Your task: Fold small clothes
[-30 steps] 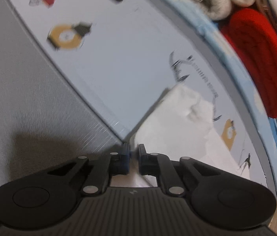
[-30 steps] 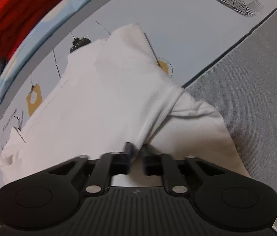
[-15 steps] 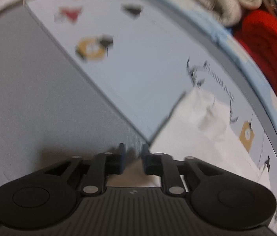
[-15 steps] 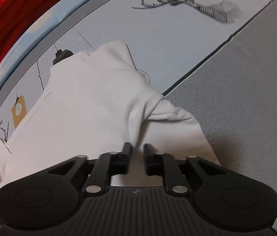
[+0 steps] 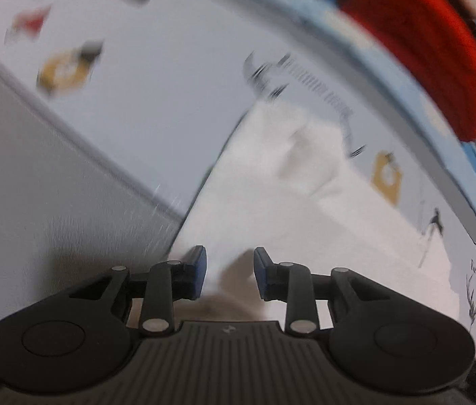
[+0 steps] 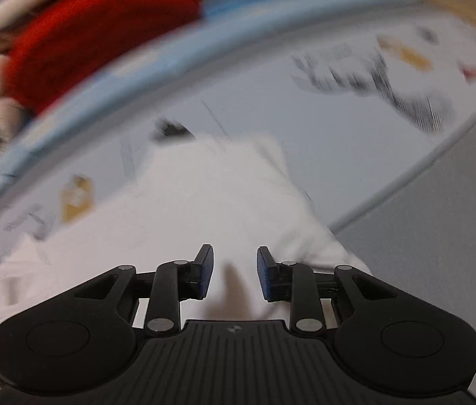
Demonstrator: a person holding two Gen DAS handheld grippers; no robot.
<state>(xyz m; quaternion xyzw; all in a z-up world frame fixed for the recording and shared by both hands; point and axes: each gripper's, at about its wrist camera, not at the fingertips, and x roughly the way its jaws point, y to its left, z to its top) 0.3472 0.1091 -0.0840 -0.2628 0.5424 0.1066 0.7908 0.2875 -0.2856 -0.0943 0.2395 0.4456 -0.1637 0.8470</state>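
**Fold laid down and let go; more of the garment left to tidy**

The left gripper [image 5: 230,271] stands with its jaws apart, blue pads clear of the cloth, nothing pinched between them; they have just been opening. It hangs over the near left edge of the white garment [image 5: 271,209], which lies flat below it. The right gripper [image 6: 234,271] is the same: jaws spread, having just been opening, empty, with the white garment [image 6: 204,209] spread beneath and beyond its fingertips.

From there outward, the garment rests on a pale printed mat [image 5: 170,77], its near right corner reaching onto the grey surface [image 6: 440,236] beside the mat. In the right wrist view it reads as a fairly compact white shape with a doubled layer at its near right, though blur hides the creases. At the far edge a red knitted item [image 5: 423,40] and other piled cloth sit well apart from the work.

My reading is that one fold has been set down and released. What remains is probably a further fold or a smoothing of the near right corner, which looks bunched, then the other pieces in the pile.
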